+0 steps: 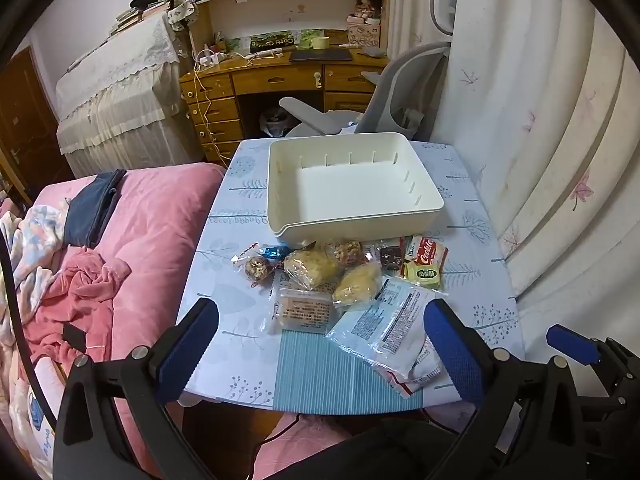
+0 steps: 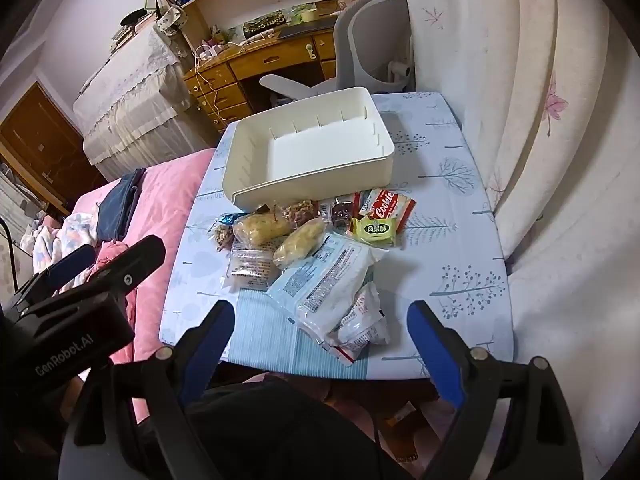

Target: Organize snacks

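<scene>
Just ahead of right claw, nearer than left claw, both wide open and empty: white packet, long axis slanting far-right, near of empty bin on counter.

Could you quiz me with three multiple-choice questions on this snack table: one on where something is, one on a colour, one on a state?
1. Where do the snacks lie?
A. inside the bin
B. on the table in front of the bin
C. on the bed

2. What colour is the bin?
A. cream white
B. red
C. black

3. How does the left tool stand?
A. shut on a packet
B. open, holding nothing
C. shut, empty

Answers: 1 B, the packets sit on the table by the bin's near wall. 2 A, its walls and floor are cream white. 3 B, its blue fingers stand wide apart, off every packet.
</scene>
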Demonstrator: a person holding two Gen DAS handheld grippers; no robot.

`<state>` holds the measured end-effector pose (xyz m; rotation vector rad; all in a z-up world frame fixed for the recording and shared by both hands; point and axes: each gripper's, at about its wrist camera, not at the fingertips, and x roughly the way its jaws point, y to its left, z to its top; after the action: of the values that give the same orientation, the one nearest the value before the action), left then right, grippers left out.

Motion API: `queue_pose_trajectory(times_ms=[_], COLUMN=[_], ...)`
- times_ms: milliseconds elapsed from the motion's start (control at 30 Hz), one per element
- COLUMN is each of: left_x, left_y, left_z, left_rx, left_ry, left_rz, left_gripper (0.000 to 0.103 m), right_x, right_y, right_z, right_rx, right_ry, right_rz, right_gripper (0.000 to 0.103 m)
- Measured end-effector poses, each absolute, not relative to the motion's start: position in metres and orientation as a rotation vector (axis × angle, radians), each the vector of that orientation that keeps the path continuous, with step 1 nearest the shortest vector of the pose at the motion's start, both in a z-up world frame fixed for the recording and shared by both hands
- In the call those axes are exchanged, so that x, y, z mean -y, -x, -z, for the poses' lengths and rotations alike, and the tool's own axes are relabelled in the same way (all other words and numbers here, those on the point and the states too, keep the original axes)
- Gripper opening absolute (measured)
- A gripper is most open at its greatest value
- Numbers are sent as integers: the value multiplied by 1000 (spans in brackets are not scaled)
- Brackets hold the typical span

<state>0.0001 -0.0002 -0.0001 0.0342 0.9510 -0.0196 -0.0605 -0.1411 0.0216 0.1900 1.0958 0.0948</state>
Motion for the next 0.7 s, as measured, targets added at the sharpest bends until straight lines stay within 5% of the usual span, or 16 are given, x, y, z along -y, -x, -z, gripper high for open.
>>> queue_pose_trajectory(times_ms=[700], left_x=[4], left_y=[-1], left_z=[5], left_rx=[-962], left_ry=[-25], left_rz=[42], left_gripper=[102], right_x=[141], right_y=[64], right_z=[-23], right_rx=[-1096], right_ry=[-211], right_rz=[-108], right_gripper=[89])
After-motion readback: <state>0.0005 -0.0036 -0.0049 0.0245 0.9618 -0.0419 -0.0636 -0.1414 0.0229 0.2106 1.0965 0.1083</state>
